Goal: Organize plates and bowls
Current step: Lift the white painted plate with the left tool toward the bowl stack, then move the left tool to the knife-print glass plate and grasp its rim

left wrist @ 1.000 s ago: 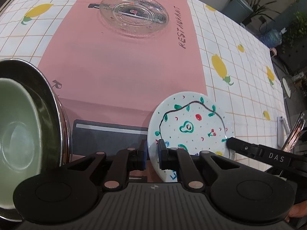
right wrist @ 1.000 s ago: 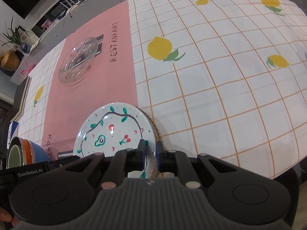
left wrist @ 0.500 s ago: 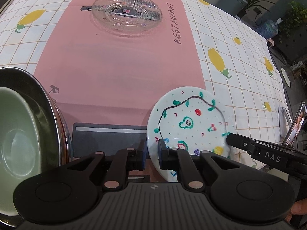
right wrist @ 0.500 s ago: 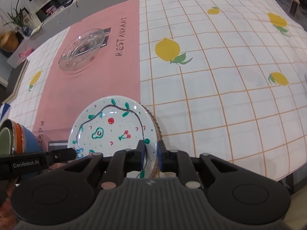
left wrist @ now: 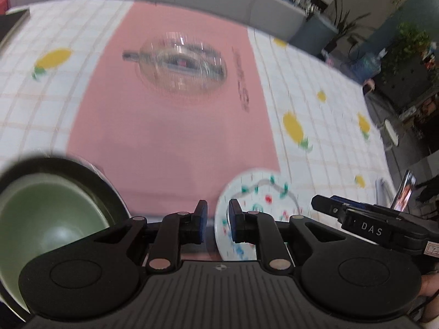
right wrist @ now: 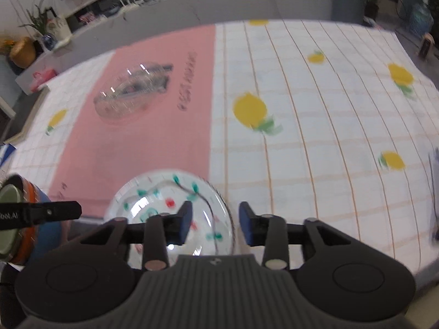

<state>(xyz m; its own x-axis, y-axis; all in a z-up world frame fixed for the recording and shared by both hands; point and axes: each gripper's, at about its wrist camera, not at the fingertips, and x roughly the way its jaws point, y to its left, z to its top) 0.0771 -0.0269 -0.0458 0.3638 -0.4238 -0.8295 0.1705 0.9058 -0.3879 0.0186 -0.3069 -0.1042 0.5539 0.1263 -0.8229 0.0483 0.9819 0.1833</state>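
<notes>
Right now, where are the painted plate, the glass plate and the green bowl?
painted plate [right wrist: 164,205]: right wrist view, on its decorated face.
glass plate [left wrist: 181,65]: left wrist view, on its blurred centre.
green bowl [left wrist: 46,219]: left wrist view, on its inner wall.

Even, soft daylight; both wrist views are motion-smeared, so the tablecloth grid [right wrist: 315,142] and glass plate [left wrist: 182,64] streak. Glare spots sit on the painted plate [right wrist: 170,205]. Fisheye bends the edges, where corners fall dark.
</notes>
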